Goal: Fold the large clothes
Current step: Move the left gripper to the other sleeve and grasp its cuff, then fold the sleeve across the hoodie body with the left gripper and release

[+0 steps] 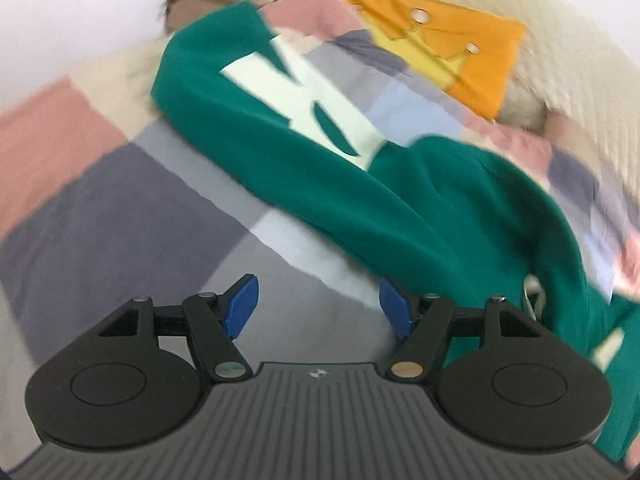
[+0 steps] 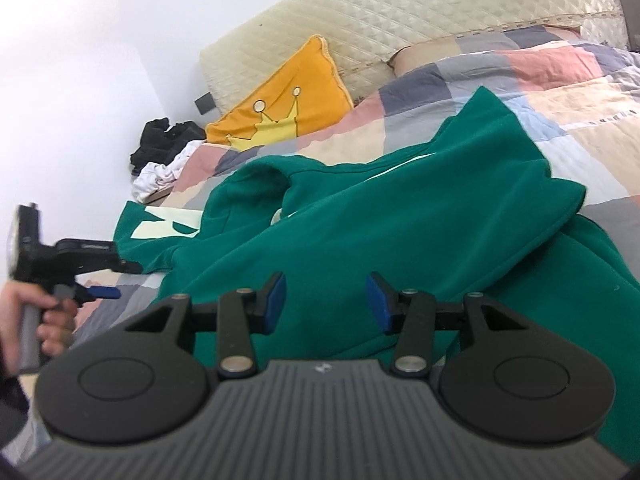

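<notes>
The green hoodie [image 2: 360, 232] is lying crumpled on the patchwork quilt [image 1: 120, 184], just below the yellow crown pillow [image 2: 280, 108]. The left gripper [image 1: 318, 306] is hanging open beside the hoodie, holding nothing. The right gripper [image 2: 326, 302] is hovering open over the hoodie, gripping nothing.

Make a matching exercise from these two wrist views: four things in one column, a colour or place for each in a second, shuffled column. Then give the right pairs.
Things:
1. hoodie
2. crown cushion
3. pile of clothes
4. left gripper

Descriptions:
A. orange, leaning against the quilted headboard
B. dark and white, heaped at the far corner by the wall
C. green with pale lettering, spread over the patchwork duvet
D. blue pads apart, nothing between them, above a grey patch of duvet

Pairs: 1-C, 2-A, 3-B, 4-D
</notes>
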The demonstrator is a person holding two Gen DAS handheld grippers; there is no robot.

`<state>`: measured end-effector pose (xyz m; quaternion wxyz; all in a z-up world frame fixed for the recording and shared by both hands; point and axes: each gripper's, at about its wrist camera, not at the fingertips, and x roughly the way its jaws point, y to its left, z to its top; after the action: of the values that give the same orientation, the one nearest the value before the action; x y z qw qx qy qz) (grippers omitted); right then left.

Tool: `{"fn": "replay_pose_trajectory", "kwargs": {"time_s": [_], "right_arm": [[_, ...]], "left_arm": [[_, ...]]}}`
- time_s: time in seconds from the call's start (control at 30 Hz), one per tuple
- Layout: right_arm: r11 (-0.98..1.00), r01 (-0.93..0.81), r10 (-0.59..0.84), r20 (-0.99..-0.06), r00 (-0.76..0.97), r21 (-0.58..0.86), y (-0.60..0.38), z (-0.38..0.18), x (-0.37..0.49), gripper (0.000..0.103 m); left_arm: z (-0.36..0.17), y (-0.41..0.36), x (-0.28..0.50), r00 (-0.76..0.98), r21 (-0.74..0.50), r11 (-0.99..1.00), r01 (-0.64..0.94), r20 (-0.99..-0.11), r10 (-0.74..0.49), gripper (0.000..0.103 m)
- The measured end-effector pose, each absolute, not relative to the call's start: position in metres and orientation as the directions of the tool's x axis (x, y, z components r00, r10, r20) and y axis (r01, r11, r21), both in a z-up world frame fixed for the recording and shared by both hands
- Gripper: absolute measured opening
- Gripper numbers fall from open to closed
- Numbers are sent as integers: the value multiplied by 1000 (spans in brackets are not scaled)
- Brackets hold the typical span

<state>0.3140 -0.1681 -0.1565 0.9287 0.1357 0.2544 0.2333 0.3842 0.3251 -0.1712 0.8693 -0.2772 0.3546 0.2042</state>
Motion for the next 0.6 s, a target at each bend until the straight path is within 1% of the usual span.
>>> {"fn": "replay_pose_trajectory", "kwargs": {"time_s": [0.17, 0.33, 0.5, 0.6], "right_arm": [[876, -344, 471, -439, 765, 339, -158, -166, 324, 48], [883, -339, 456, -421, 784, 324, -155, -168, 335, 48], [890, -321, 439, -413, 798, 325, -154, -174, 343, 48], [900, -310, 420, -421, 804, 307, -151, -178, 348, 48]], "left_arm": [[-199, 380, 398, 721, -521, 616, -591, -683, 114, 74], [-217, 417, 418, 778, -636, 495, -592, -611, 145, 74], [-234, 453, 442, 780, -709, 329, -624, -592, 205, 74], [-239, 468, 455, 760, -713, 264, -649, -591, 270, 74]]}}
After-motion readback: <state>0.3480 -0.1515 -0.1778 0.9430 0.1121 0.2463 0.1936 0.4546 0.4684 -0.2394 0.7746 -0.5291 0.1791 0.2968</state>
